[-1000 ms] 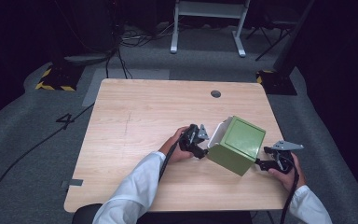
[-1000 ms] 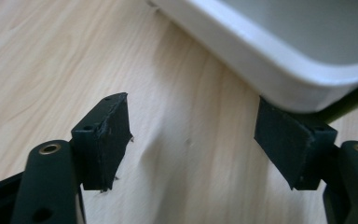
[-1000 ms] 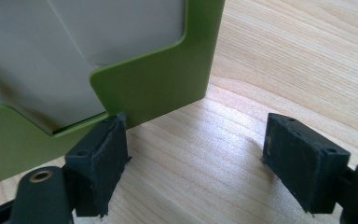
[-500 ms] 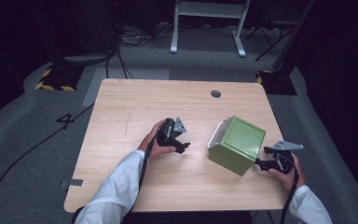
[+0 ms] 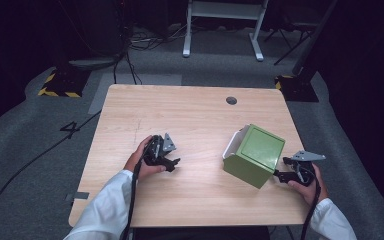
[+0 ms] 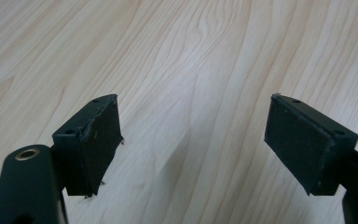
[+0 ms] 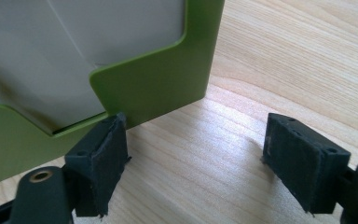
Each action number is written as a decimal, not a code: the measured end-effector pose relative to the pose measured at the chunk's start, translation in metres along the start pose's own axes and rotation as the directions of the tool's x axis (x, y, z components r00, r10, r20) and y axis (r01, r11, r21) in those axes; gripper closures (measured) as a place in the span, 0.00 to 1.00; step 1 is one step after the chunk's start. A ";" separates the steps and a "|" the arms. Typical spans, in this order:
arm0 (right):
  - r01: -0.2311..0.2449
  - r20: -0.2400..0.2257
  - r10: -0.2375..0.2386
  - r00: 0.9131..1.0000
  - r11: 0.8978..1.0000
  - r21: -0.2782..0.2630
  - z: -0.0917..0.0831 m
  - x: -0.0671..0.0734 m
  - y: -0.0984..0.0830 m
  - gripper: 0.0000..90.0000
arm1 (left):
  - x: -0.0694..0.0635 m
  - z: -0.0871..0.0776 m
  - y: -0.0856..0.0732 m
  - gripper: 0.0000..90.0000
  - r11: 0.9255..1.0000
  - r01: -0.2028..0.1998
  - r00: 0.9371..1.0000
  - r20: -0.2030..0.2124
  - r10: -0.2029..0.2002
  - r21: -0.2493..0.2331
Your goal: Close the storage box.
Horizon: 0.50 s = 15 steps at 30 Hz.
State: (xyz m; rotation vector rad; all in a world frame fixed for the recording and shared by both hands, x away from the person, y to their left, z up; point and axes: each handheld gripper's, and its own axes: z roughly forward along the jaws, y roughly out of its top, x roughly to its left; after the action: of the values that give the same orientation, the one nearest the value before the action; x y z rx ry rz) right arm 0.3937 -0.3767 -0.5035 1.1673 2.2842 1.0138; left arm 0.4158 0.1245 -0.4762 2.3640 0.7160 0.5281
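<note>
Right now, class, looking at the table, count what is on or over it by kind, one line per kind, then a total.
Green box: 1
Grippers: 2, left gripper and right gripper
Hands holding them: 2, left hand and right hand
Round hole in the tabletop: 1
Total: 6

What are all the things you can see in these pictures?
green box: one, green outside and white inside, on the right part of the table, tipped on its side.
table: one, light wood, in the middle of the room.
round hole: one, dark, near the table's far edge.
white frame: one, on the floor behind the table.
yellow and black striped base: one, on the floor at far left.
left gripper: one, black, jaws open over bare wood, having just been opening, nothing between them.
right gripper: one, black, jaws open, beside the box's right side.
</note>
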 end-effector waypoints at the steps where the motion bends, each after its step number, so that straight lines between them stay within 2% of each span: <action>1: -0.001 0.000 0.001 1.000 1.000 0.000 0.000 0.000 0.000 0.24 | 0.001 -0.002 -0.004 0.21 1.000 0.011 1.000 -0.001 -0.011 -0.002; 4: 0.002 -0.001 -0.002 1.000 1.000 0.000 0.000 0.000 0.000 0.24 | 0.004 -0.008 -0.016 0.20 0.999 0.034 0.999 -0.001 -0.034 0.005; 9: 0.003 -0.003 -0.003 1.000 1.000 -0.001 -0.001 0.000 -0.001 0.24 | 0.007 -0.017 -0.035 0.20 0.999 0.045 0.999 -0.016 -0.045 0.014; 11: 0.003 -0.003 -0.003 1.000 1.000 -0.001 -0.001 0.000 -0.001 0.24 | 0.008 -0.021 -0.042 0.19 0.998 0.060 0.998 -0.016 -0.060 0.008; 13: 0.003 -0.003 -0.003 1.000 1.000 0.000 -0.001 0.000 -0.001 0.24 | 0.007 -0.024 -0.048 0.19 0.998 0.059 0.998 -0.033 -0.059 0.005; 15: 0.003 -0.003 -0.003 1.000 1.000 -0.001 -0.001 0.000 -0.001 0.24 | 0.006 -0.026 -0.055 0.19 0.997 0.077 0.997 -0.029 -0.077 0.001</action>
State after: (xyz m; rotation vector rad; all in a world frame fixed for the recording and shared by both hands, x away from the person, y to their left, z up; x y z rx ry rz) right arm 0.3930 -0.3775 -0.5035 1.1629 2.2871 1.0158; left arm 0.3869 0.1764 -0.4912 2.3243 0.8181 0.5293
